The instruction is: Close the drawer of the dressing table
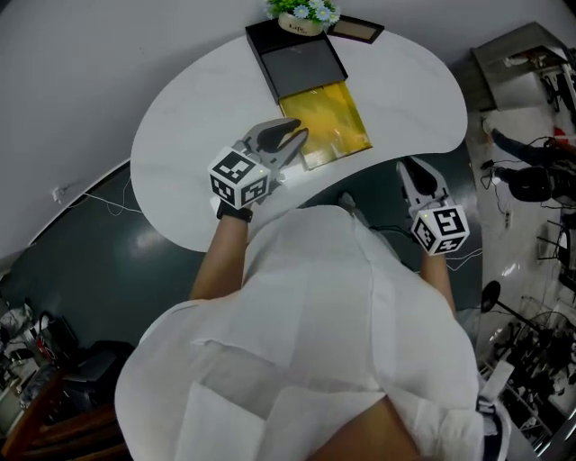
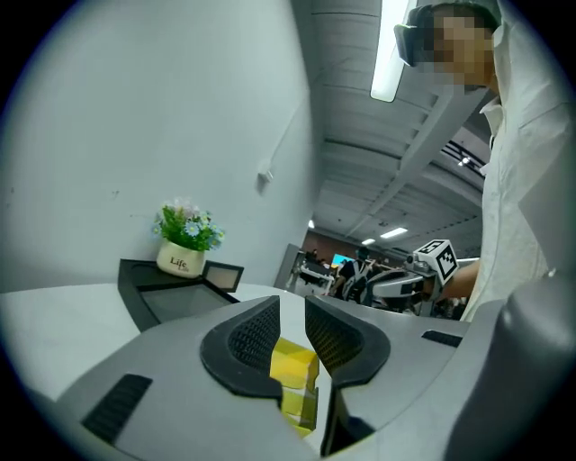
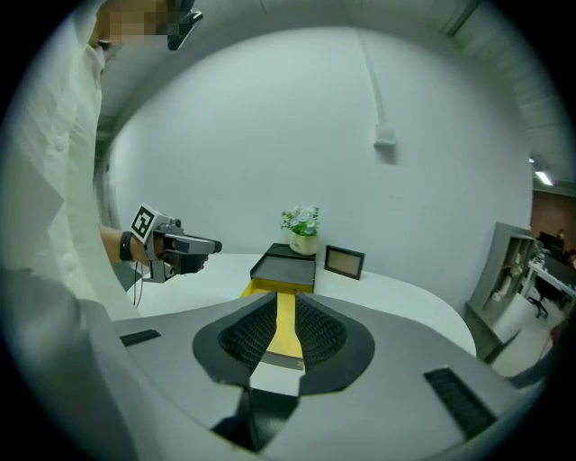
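Observation:
A black box-shaped dresser unit [image 1: 297, 63] stands at the back of the white curved table [image 1: 180, 162], with its yellow drawer [image 1: 333, 122] pulled out toward me. My left gripper [image 1: 295, 137] hovers over the tabletop beside the drawer's front left corner, its jaws a narrow slit apart with nothing in them. In the left gripper view the drawer [image 2: 295, 369] shows through that slit. Off the table's front right edge, my right gripper [image 1: 412, 167] points at the drawer [image 3: 285, 324], open only a little and empty. The left gripper [image 3: 202, 245] also appears in the right gripper view.
A white flower pot [image 1: 304, 13] and a small picture frame [image 1: 355, 30] sit behind the box. A metal cart and equipment [image 1: 531, 72] crowd the floor at the right. Clutter [image 1: 36, 360] lies at the lower left. My white shirt hides the table's front edge.

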A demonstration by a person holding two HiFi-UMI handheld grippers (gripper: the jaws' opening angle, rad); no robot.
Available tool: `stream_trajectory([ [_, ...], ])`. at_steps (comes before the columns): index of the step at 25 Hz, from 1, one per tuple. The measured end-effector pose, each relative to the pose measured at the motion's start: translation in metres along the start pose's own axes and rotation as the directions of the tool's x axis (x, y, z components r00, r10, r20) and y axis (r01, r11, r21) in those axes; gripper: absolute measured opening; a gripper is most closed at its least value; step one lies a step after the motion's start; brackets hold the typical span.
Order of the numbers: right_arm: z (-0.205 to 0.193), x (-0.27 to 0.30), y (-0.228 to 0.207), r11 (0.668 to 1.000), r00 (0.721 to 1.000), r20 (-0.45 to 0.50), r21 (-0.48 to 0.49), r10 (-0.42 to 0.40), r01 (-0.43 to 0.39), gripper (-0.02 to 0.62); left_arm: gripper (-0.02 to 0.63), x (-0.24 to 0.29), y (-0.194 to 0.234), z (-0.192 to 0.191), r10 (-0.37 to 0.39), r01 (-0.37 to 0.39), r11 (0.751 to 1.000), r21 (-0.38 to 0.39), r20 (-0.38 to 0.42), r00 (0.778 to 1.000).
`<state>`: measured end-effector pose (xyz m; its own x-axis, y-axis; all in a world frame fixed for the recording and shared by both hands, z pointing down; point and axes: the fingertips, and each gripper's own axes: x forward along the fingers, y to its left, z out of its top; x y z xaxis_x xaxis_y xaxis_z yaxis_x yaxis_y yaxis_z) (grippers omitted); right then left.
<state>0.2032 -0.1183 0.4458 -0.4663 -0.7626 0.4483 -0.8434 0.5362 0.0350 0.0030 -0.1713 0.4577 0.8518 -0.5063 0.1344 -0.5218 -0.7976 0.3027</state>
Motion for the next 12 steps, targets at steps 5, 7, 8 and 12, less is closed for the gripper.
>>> stream_trajectory([
  [5,0.005,0.043,0.019,0.95,0.971,-0.098,-0.21,0.216,-0.233,0.073,0.095,-0.011,0.003,0.0,0.1,-0.1,0.995,-0.008,0.03,0.995],
  [7,0.004,0.052,0.027,0.896,0.943,-0.163,-0.301,0.29,-0.328,0.083,0.104,-0.014,0.003,0.005,0.144,-0.141,0.989,-0.04,0.072,0.987],
  [8,0.002,0.057,0.032,0.86,0.925,-0.202,-0.346,0.322,-0.375,0.089,0.107,-0.015,0.003,0.007,0.167,-0.162,0.985,-0.057,0.092,0.982],
  [12,-0.022,0.074,0.048,0.68,0.838,-0.367,-0.492,0.404,-0.544,0.115,0.109,-0.008,-0.001,0.001,0.235,-0.229,0.971,-0.069,0.104,0.966],
])
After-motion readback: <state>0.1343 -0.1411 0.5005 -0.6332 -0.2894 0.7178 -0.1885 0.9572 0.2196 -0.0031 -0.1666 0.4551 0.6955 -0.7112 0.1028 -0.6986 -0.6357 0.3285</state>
